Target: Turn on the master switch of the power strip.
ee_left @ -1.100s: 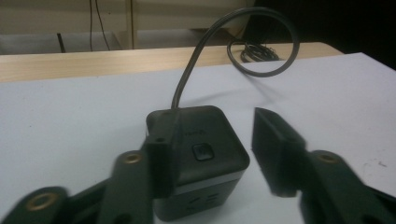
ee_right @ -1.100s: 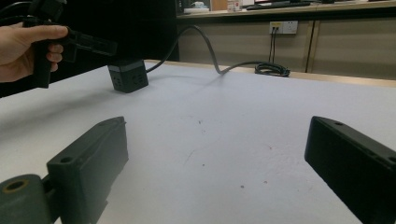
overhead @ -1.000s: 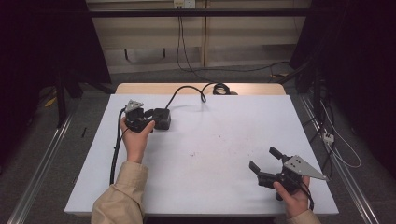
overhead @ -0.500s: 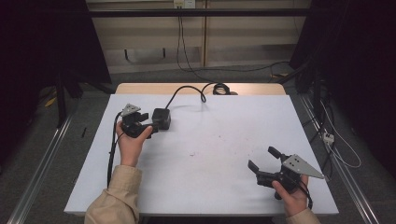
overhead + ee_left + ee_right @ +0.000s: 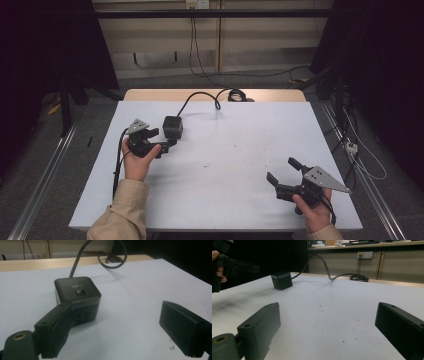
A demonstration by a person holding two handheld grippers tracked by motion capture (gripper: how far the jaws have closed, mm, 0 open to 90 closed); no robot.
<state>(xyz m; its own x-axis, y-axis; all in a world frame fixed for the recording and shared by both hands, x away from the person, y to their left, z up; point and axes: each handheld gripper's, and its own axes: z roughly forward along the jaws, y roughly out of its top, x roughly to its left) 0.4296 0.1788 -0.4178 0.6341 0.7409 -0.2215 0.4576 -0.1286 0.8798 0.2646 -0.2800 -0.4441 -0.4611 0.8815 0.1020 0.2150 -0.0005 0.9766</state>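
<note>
Since 1 s ago the left gripper (image 5: 159, 141) has drawn back off the black power cube (image 5: 172, 127) toward the person's side; its jaws have just been opening and now stand wide apart w/ nothing between them. Cube sits where it was, on the white table (image 5: 240, 165), far-left part, cord (image 5: 200, 97) running off its far side to a coil at the table's back edge.

Key relation: in the left gripper view the cube (image 5: 77, 298) lies just ahead of the jaws and off to the left-hand jaw's side, that jaw tip overlapping its near face; can't tell if it touches. No real long axis, roughly square, button face up.

Right gripper (image 5: 282, 175) is well apart from the cube, near the table's near-right corner, jaws spread, empty. Left hand (image 5: 137, 160) is far nearer.

Judgement: looks like a release just done; any re-grip would need the left jaws shifted sideways to straddle the cube.
</note>
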